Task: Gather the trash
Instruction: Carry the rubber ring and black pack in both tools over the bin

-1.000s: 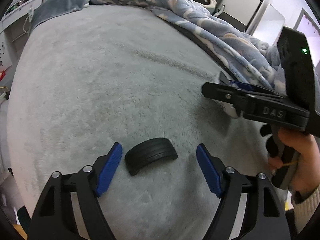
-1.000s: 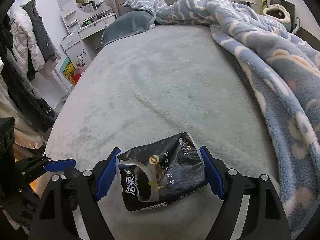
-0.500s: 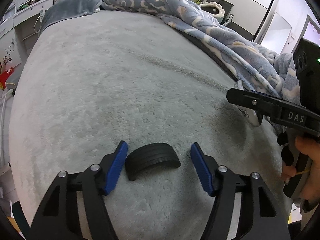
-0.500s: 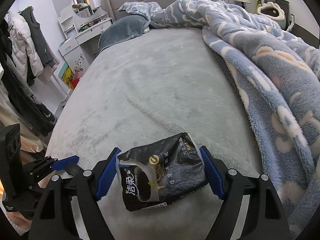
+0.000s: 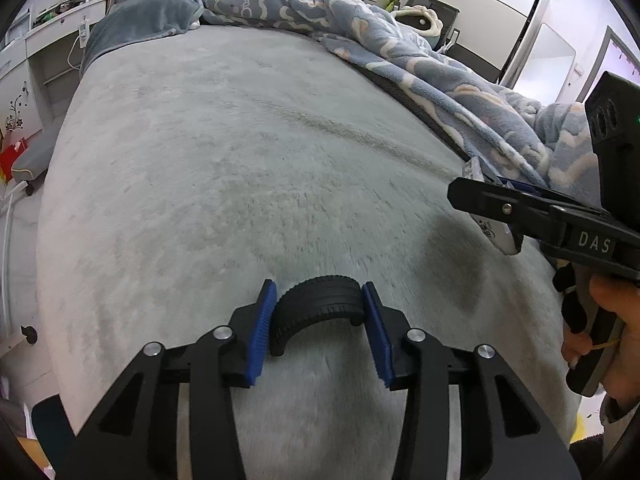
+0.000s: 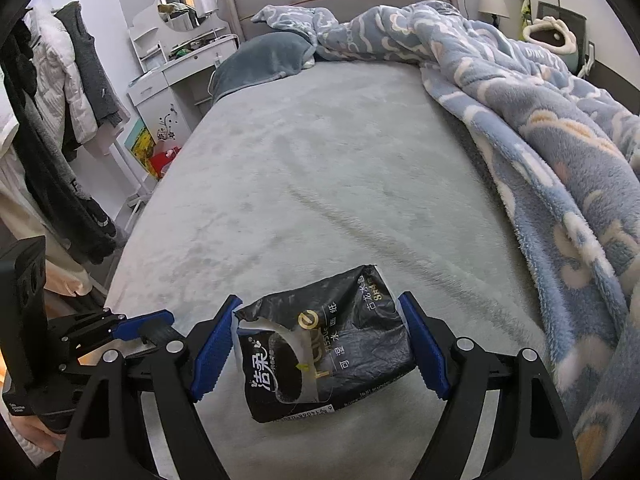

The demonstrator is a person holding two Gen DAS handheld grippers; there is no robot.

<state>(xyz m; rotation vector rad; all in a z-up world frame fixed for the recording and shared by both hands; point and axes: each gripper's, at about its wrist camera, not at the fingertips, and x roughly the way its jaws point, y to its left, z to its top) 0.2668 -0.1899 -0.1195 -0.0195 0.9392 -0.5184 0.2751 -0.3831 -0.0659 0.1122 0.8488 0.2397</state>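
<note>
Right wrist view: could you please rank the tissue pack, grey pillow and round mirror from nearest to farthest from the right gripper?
1. Tissue pack, between the jaws, over the bed.
2. Grey pillow, at the bed's head, left.
3. Round mirror, on the dresser beyond, upper left.

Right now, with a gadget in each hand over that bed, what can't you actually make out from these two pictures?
- Left wrist view: the black curved tyre-like piece sits clamped in the left gripper; its underside is hidden.
- Same view: the right gripper shows side-on, covering most of its load.
- Right wrist view: the black tissue wrapper lies between the blue pads; whether it is empty is unclear.
- Where the trash goes: no bin appears.
</note>
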